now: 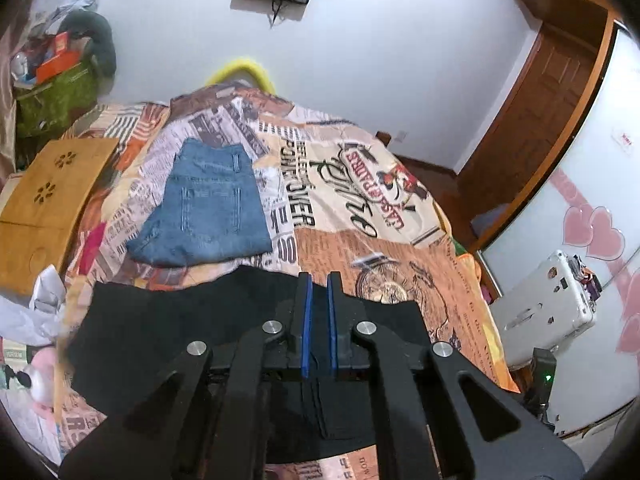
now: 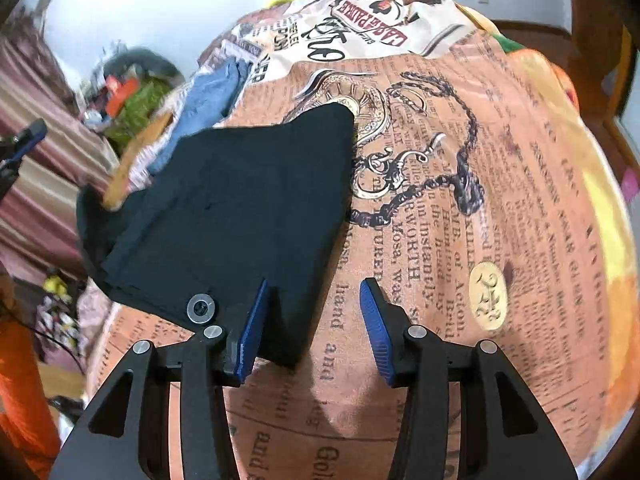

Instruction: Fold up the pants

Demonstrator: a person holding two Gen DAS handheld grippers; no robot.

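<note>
Black pants (image 1: 168, 332) lie folded on the printed bedspread (image 1: 360, 200), seen in the left wrist view under the gripper. My left gripper (image 1: 319, 284) hovers over their far edge with the blue pads a narrow gap apart and nothing visibly between them. In the right wrist view the black pants (image 2: 240, 208) lie folded with a metal button (image 2: 201, 307) near the front. My right gripper (image 2: 314, 292) is open, its left pad (image 2: 254, 332) over the pants' near right corner, its right pad over bare bedspread (image 2: 500, 200).
Folded blue jeans (image 1: 208, 208) lie further back on the bed, also in the right wrist view (image 2: 208, 96). A wooden lap table (image 1: 44, 196) sits at the left. A box of clutter (image 1: 56, 76) stands at the far left; a wooden door (image 1: 536, 112) is at the right.
</note>
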